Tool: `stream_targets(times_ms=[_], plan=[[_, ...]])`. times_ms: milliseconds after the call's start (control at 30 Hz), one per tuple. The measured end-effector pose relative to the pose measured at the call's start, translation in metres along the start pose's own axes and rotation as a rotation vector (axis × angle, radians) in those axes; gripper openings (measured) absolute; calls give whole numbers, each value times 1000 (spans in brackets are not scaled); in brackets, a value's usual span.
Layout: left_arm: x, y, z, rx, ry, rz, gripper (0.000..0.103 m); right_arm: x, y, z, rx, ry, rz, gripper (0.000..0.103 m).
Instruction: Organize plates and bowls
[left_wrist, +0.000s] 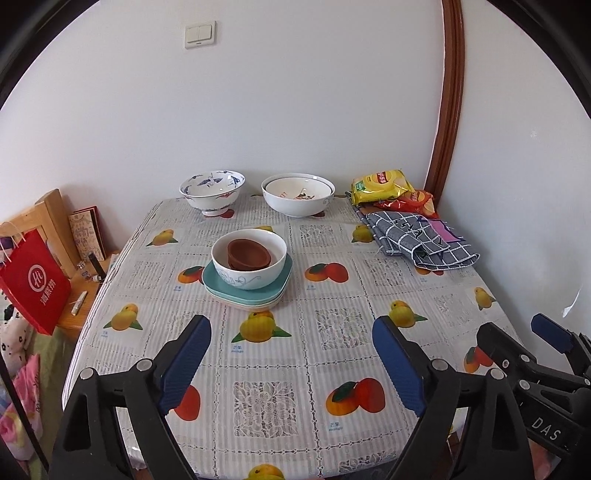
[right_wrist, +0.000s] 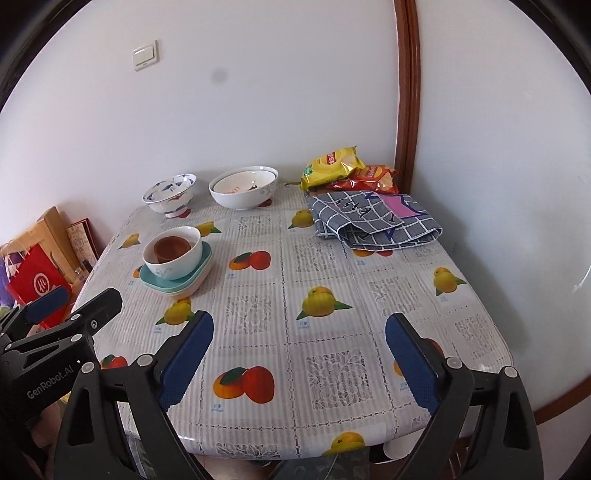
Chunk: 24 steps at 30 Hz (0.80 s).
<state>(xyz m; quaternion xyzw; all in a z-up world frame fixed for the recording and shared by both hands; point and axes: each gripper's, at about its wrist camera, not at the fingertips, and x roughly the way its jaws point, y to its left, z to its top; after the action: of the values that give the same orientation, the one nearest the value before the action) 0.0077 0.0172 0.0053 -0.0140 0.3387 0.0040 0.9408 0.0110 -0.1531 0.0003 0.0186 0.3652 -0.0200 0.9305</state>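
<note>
Crockery sits in three groups on the desk (left_wrist: 369, 295), which is covered by a fruit-print cloth. From my left wrist view, the near group is a stack: a white bowl (left_wrist: 249, 264) holding what I read as two nested brown bowls (left_wrist: 248, 253), all resting on a teal plate (left_wrist: 247, 290) with at least one paler plate (left_wrist: 255, 304) beneath it; the exact count of plates under the teal one I cannot settle at this angle. Against the far wall stand a blue-patterned footed bowl (left_wrist: 212, 192) and, just beside it to the right, a large white bowl (left_wrist: 298, 195) with a second bowl nested inside. Both are well apart from the stack. At the far right corner lie a yellow snack bag (left_wrist: 380, 184), a red snack bag (left_wrist: 417, 201) and a folded grey checked cloth (left_wrist: 417, 240). My left gripper (left_wrist: 291, 363) hangs over the near edge of the desk with its jaws standing wide apart and nothing between them, only cloth visible in the gap. My right gripper (right_wrist: 299, 363) shows the same in its own view: jaws spread wide, holding nothing, short of the stack. Each gripper appears at the margin of the other's view. Off the left side of the desk I note a red paper bag (left_wrist: 35, 282) near a wooden chair (left_wrist: 48, 218).
</note>
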Motion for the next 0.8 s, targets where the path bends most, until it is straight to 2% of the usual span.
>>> stream_targets(times_ms=[67, 800], plan=[[-2, 2, 0, -3, -9, 19, 89, -1, 0, -2, 3, 3, 0, 93], [-10, 1, -4, 2, -22, 13, 89, -9, 2, -8, 2, 7, 7, 93]])
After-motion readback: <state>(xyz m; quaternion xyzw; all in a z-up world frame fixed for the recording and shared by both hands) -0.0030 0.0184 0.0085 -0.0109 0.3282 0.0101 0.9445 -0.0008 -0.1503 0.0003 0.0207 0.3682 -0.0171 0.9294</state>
